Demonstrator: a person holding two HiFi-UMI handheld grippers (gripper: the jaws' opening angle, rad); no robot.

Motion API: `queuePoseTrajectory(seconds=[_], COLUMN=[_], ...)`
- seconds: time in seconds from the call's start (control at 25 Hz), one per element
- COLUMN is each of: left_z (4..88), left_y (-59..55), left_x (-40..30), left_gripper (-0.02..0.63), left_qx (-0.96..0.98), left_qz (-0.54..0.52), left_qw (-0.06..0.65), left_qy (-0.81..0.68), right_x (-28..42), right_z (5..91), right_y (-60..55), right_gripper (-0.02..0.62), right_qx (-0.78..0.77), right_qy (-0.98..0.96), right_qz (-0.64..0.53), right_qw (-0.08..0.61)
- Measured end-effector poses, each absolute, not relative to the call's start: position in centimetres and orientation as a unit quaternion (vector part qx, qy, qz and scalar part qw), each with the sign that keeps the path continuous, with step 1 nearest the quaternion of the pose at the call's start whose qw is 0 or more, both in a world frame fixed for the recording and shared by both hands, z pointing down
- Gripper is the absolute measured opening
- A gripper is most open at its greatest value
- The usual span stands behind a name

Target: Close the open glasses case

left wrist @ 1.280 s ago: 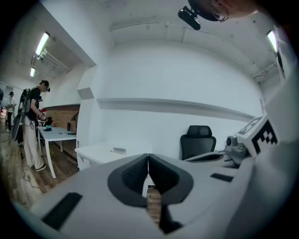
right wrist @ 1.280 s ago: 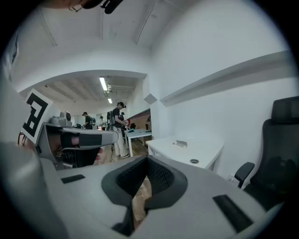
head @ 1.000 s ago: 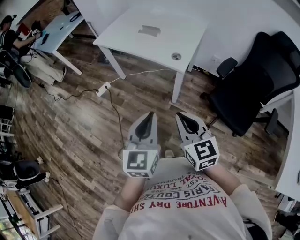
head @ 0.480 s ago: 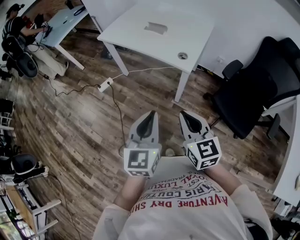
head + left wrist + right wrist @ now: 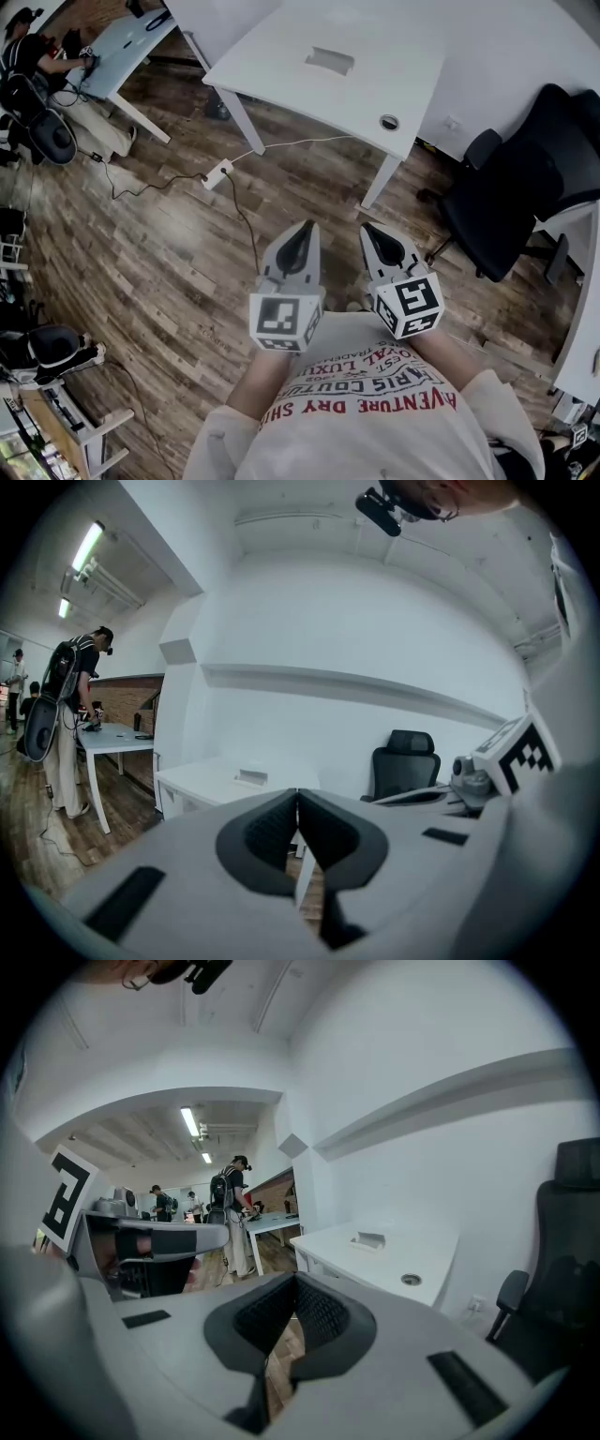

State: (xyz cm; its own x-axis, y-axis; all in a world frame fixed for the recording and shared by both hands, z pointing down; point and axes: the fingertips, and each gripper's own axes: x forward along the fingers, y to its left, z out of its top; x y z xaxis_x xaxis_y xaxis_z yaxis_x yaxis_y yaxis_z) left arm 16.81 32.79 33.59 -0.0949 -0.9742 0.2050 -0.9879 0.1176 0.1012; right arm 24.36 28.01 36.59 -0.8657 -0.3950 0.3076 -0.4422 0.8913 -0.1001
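The glasses case [image 5: 330,62] is a small grey shape lying on the white table [image 5: 272,56] far ahead; whether its lid is up I cannot tell from here. It also shows as a small box [image 5: 250,777] in the left gripper view and again as the case [image 5: 369,1239] in the right gripper view. My left gripper [image 5: 304,229] and right gripper [image 5: 368,229] are held side by side close to my chest, over the wooden floor, well short of the table. Both are shut with nothing between the jaws, as seen at the left gripper [image 5: 297,795] and the right gripper [image 5: 294,1281].
A black office chair [image 5: 525,178] stands right of the table. A power strip [image 5: 217,174] and its cable lie on the floor ahead. A person [image 5: 33,66] stands at a second table [image 5: 122,42] at the far left. Another white desk edge [image 5: 586,309] is at the right.
The table and chair have slid right and look slightly larger in the head view. Both grippers keep the same shut pose by my chest.
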Motion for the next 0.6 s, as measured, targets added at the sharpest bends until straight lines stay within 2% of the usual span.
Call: queuePoseTrajectory(seconds=[0.4,0.6], left_z=[32.4,33.3], left_y=[33.9,34.2], left_x=[3.8,-1.2], left_gripper=[0.008,0.008], left_qx=[0.682,0.674], left_qz=[0.033,0.028], left_qw=[0.109,0.12], left_qy=[-0.723,-0.728], right_x=[13.5,9.8], right_z=[35.5,36.5], right_y=[28.2,28.0], right_gripper=[0.012,0.012], right_qx=[0.263,0.264], right_qy=[-0.951,-0.949], right_qz=[0.096,0.099], right_qw=[0.128,0.143])
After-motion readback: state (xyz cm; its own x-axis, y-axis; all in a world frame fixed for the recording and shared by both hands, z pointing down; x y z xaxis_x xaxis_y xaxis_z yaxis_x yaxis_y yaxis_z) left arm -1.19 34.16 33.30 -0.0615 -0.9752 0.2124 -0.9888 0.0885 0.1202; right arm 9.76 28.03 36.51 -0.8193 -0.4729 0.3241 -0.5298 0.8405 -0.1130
